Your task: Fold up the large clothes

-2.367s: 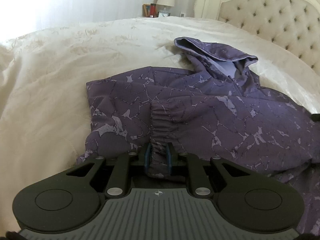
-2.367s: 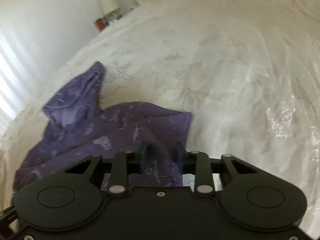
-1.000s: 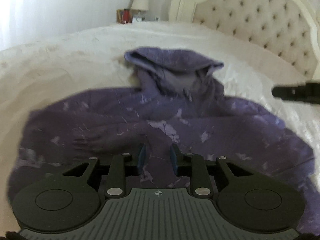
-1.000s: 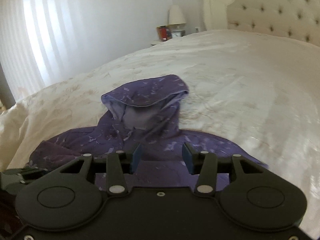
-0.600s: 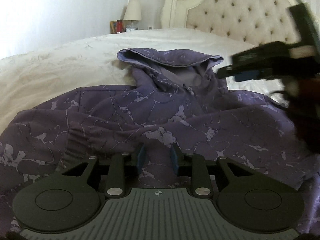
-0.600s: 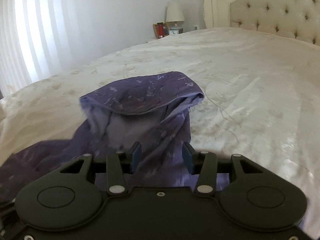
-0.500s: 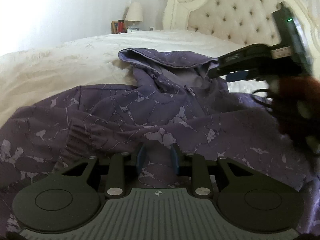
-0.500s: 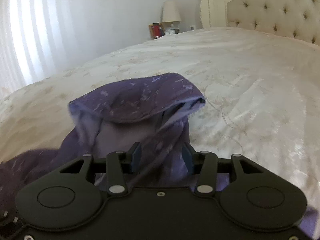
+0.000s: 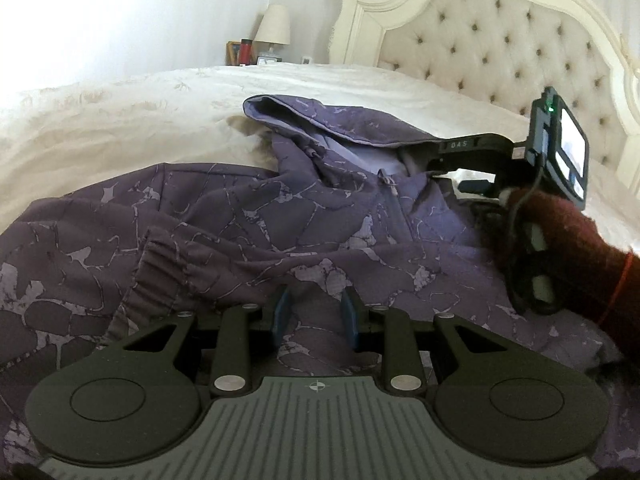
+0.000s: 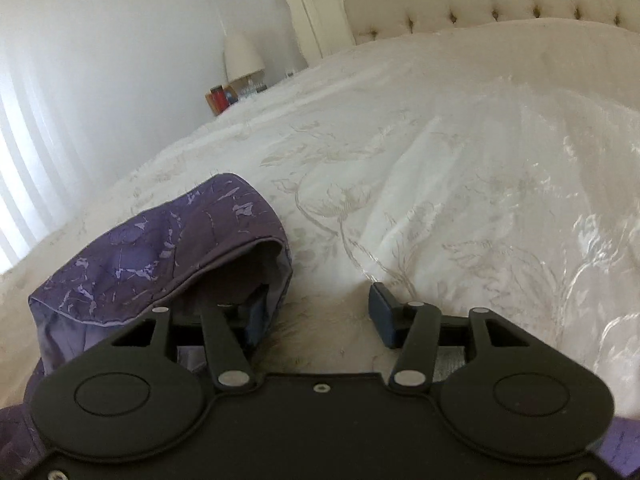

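A purple marbled hooded jacket (image 9: 248, 216) lies spread on the bed, front up, with a sleeve cuff (image 9: 160, 268) folded across its chest. My left gripper (image 9: 315, 312) hovers low over the jacket's front, open, with no cloth pinched. The hood (image 9: 320, 120) lies at the far end. My right gripper (image 10: 318, 312) is at the hood's (image 10: 168, 248) side edge and its jaws are opening. One finger is inside the hood's mouth, the other over the bedspread, and the hood's rim lies between them unpressed. The left wrist view shows that gripper (image 9: 440, 170) against the hood.
A cream embroidered bedspread (image 10: 440, 200) covers the bed. A tufted headboard (image 9: 500, 60) stands behind. A lamp (image 9: 273, 26) and a red can (image 9: 245, 51) sit on the nightstand. A person's dark red sleeve (image 9: 560, 232) reaches in from the right.
The right gripper came down to the hood's side edge, rolled, and widened its jaws around the rim. The left gripper stayed almost still over the jacket's front.
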The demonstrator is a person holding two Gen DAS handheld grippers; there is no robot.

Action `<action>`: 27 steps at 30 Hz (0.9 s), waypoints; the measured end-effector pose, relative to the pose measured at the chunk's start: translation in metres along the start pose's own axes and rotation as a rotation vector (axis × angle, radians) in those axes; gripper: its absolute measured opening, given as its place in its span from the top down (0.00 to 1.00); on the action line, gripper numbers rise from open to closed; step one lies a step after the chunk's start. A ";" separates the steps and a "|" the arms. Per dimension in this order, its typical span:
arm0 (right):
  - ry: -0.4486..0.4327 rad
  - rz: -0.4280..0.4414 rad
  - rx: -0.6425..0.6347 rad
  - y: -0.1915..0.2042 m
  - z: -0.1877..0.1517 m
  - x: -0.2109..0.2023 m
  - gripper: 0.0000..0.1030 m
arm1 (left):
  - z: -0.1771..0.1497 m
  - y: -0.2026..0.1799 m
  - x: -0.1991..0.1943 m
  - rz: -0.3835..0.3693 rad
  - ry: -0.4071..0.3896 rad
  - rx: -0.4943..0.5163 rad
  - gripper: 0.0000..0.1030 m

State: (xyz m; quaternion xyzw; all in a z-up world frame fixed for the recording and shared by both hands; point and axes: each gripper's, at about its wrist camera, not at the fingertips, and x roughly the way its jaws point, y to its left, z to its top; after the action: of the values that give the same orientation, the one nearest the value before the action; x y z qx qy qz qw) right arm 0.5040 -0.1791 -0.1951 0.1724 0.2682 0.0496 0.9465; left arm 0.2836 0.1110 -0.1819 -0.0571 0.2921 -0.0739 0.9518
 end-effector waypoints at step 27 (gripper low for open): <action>-0.111 0.208 -0.055 -0.009 0.008 -0.063 0.01 | 0.134 -0.042 0.050 0.023 0.065 0.117 0.65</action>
State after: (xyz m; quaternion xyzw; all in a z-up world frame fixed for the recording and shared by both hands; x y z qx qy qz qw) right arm 0.4540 -0.2015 -0.1608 0.1760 0.1946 0.1455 0.9539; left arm 0.3958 0.0698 -0.0929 0.0044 0.3188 -0.0819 0.9443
